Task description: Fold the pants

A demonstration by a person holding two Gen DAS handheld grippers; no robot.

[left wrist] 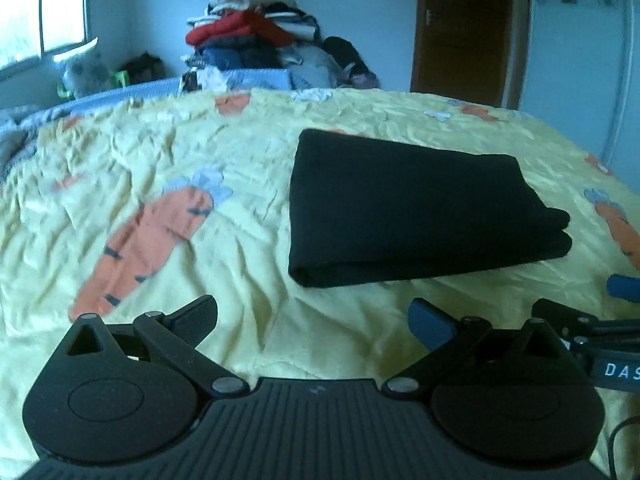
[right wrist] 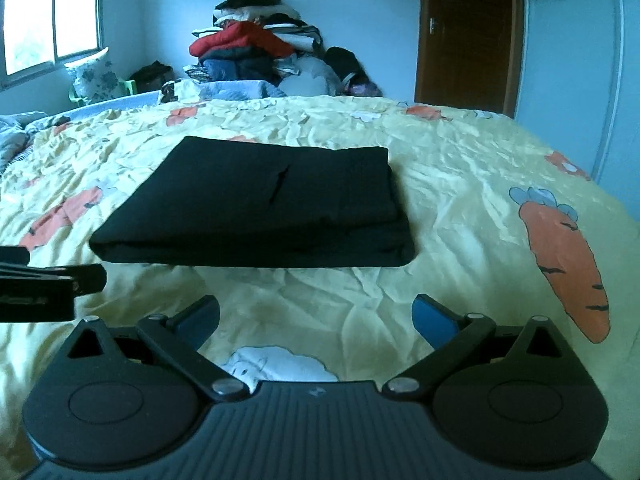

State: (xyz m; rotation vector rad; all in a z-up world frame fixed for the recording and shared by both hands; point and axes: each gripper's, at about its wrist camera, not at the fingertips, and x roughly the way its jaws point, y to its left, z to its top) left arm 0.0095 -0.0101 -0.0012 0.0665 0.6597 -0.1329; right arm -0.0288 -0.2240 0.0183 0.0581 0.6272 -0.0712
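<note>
My pants [right wrist: 256,204] are matt black cloth, smooth. The bedspread [right wrist: 460,208] is crinkled yellow cloth with a slight sheen. My left gripper [left wrist: 314,322] is matt ribbed plastic with shiny metal pins; the door [right wrist: 466,32] looks like wood.

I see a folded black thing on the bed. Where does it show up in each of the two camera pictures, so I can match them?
Left wrist view: the folded black pants lie right of centre on the yellow carrot bedspread, beyond the open left gripper.
Right wrist view: the pants lie left of centre, beyond the open right gripper.
Shared landmark: the clothes pile against the far wall, beside the brown door.
</note>
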